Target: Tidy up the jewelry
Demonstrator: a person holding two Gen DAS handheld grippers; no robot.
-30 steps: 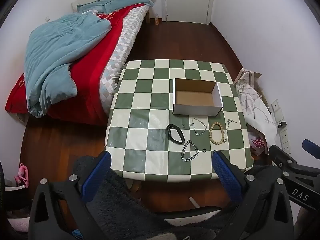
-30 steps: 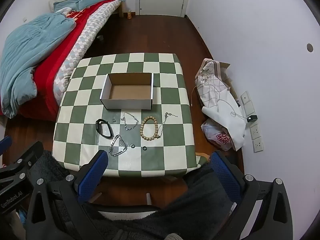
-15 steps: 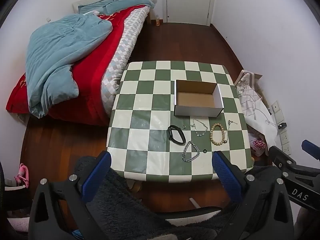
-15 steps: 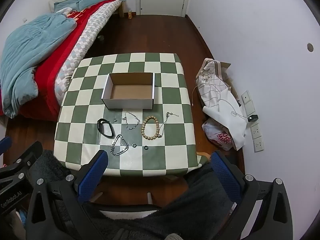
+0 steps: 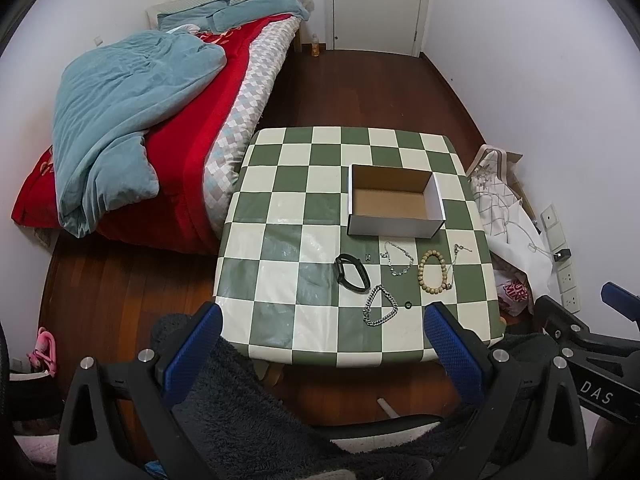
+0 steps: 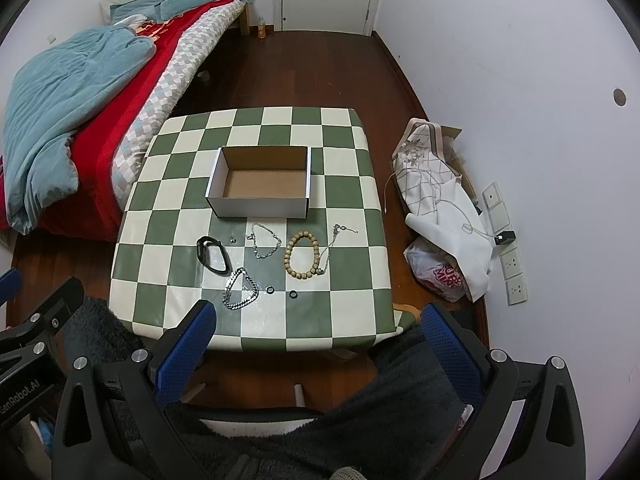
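Note:
An open white cardboard box (image 5: 394, 202) (image 6: 262, 182) stands on the green-and-white checkered table (image 5: 288, 240) (image 6: 352, 280). In front of it lie a black band (image 5: 352, 273) (image 6: 214, 255), a thin silver chain (image 5: 397, 258) (image 6: 264, 241), a wooden bead bracelet (image 5: 433, 271) (image 6: 303, 254), a pendant necklace (image 5: 456, 258) (image 6: 334, 240), a thick silver chain (image 5: 379, 306) (image 6: 240, 288) and small black rings (image 6: 270, 290). My left gripper (image 5: 322, 346) and right gripper (image 6: 316, 344) are open and empty, held back above the table's near edge.
A bed with a red cover and blue duvet (image 5: 128, 120) stands left of the table. Bags and cloth (image 6: 444, 216) lie on the wood floor by the right wall. A closed door (image 5: 376, 0) is at the far end. Dark fleece (image 5: 240, 420) is below me.
Both views have shifted slightly; the table now sits a little farther away in the left wrist view. Nothing on the table has moved.

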